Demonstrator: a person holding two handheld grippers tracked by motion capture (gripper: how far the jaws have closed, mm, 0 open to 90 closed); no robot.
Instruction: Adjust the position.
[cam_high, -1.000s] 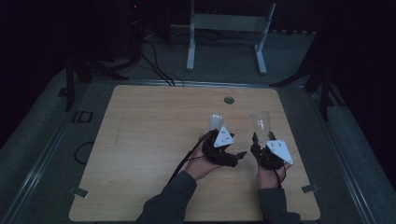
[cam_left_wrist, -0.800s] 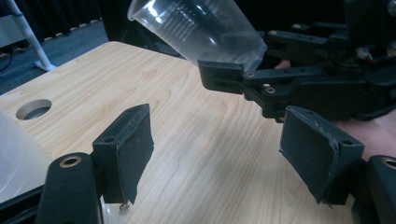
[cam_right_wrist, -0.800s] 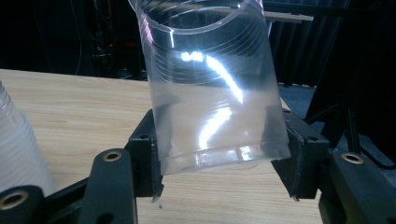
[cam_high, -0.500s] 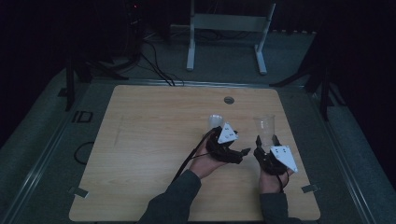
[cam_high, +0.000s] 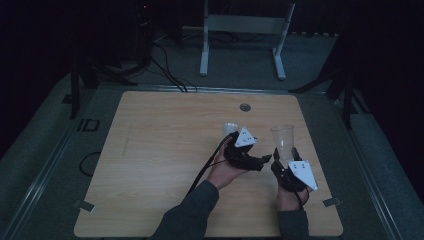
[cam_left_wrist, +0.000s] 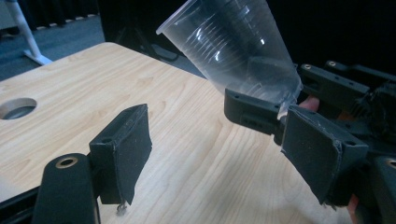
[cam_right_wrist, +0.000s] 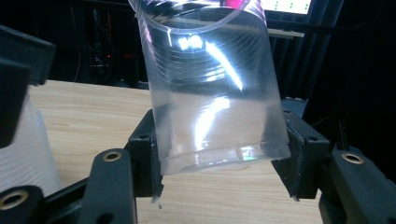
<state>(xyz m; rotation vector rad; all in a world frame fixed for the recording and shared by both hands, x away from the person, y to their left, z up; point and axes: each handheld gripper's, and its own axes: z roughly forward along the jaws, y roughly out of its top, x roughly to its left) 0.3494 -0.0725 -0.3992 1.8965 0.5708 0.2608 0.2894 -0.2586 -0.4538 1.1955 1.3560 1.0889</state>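
Your right tongs (cam_right_wrist: 219, 163) are clamped on the base of the clear ribbed plastic cup (cam_right_wrist: 210, 88), held upright above the wooden surface (cam_high: 165, 160) near its right edge. Your left tongs (cam_left_wrist: 219, 149) have just been opening and stand apart, empty, just beside that cup.

We have both forearms coming in from the near edge of the table, toward its right side. Our left gripper (cam_high: 265, 159) lies turned sideways, pointing right at the right gripper (cam_high: 281, 159); its jaws have just been opening and stand apart with nothing between the pads (cam_left_wrist: 128, 144). Our right gripper points away from us, jaws clamped on the base of the clear cup (cam_right_wrist: 212, 88), held upright. The two gripper tips sit just beside each other.
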